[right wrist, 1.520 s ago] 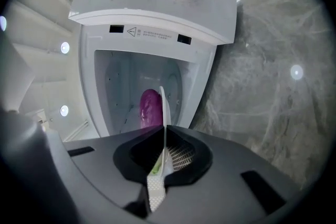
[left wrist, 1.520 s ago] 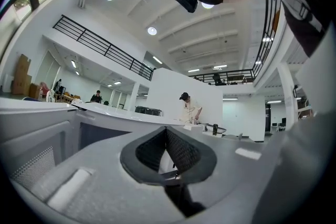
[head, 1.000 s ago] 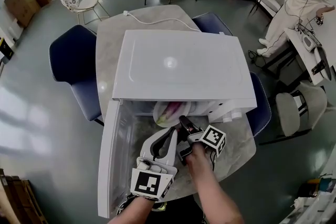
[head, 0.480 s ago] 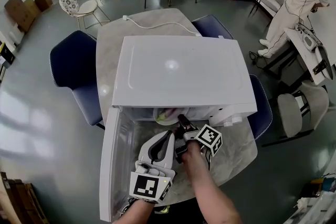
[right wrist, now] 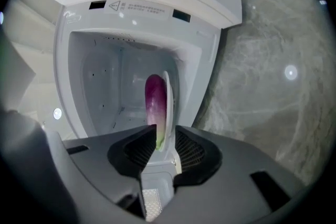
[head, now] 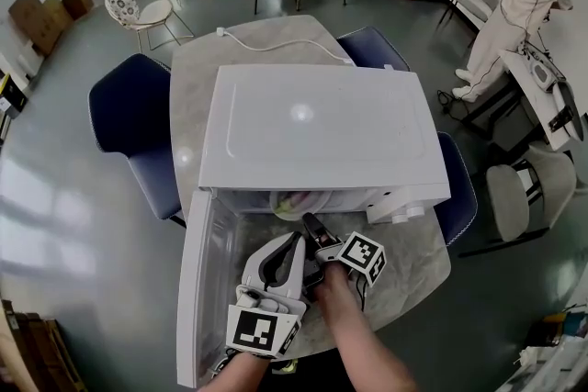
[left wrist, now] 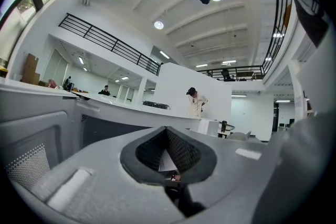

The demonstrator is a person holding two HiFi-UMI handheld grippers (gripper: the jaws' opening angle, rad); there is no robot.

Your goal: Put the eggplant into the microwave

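1. Main hazard: the plate [right wrist: 169, 107] sits close to the mouth of the microwave [head: 312, 124]. No view shows whether its near rim lies fully inside the front sill. If it overhangs, the door [head: 191, 289] would strike it on closing, or the plate could tip out.
2. Second hazard: the right gripper [right wrist: 160, 139] is at the microwave's mouth with its jaws opening and the plate's near rim between them. Neither pad appears to press on the rim. A crooked withdrawal could snag the rim, drag the plate towards the mouth and roll the eggplant [right wrist: 155, 99] off it.
3. Lesser hazard: the left gripper [head: 296, 241] is just beside the right one, in front of the microwave's mouth and within the door's swing. Its jaws are together, with nothing held that I can make out. In my judgement the door cannot close until both tools are clear.
4. Largest container: the microwave stands on the table [head: 197, 78] with its door swung wide open. Its cavity holds the plate and nothing else that I can see.
5. Smaller container: the plate carries the eggplant, which lies inside the microwave with its purple end deeper in and its pale green end towards the mouth.
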